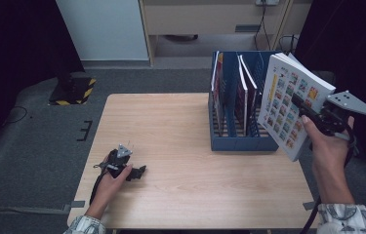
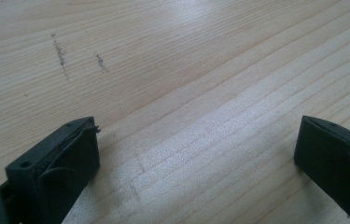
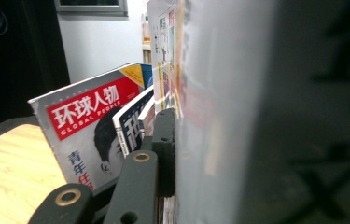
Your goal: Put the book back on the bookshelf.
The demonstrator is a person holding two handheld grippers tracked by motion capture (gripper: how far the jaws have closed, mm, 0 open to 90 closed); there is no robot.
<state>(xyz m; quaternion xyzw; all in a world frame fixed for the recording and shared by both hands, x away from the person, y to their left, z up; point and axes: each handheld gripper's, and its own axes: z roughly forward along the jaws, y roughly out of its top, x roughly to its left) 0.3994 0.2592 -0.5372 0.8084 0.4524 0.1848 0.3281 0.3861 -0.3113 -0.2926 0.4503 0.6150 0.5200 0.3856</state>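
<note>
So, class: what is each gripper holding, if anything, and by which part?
The right gripper is clamped on a book, at its lower edge on the person's side, in the air beside the blue rack. The left gripper holds nothing, jaws open on the table.

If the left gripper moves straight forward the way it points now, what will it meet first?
Most likely the wooden table: the open left gripper looks down at the bare wood just ahead of its fingers, with nothing else in that line.

Thick white picture-covered book (image 1: 290, 105) held tilted beside rack (image 1: 236, 141).
</note>
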